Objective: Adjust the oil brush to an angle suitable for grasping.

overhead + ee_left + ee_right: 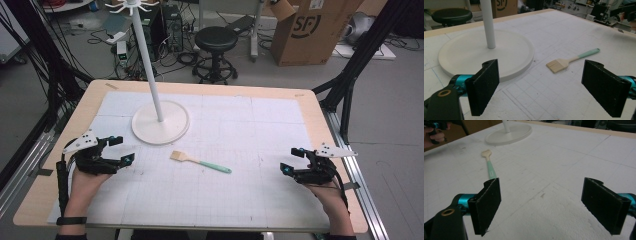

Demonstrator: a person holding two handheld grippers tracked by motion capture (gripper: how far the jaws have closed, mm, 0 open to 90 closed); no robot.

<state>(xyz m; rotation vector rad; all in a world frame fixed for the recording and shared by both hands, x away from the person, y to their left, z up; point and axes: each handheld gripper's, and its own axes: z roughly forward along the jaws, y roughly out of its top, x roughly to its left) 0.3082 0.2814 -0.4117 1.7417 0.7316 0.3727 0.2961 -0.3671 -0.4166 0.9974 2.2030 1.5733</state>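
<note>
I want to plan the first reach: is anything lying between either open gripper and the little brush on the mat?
Nothing visible does. The brush lies alone on the white mat, with bare mat between it and the left gripper and the right gripper. The stand's round base sits behind the brush, off both paths.

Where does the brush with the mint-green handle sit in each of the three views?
High view: the brush lies at table centre, bristles pointing left.
Left gripper view: right of centre, between the open jaws, bristles nearest the camera.
Right gripper view: upper left, handle end nearest the camera.
Shared landmark: the white stand's round base, just beyond the bristle end.
</note>
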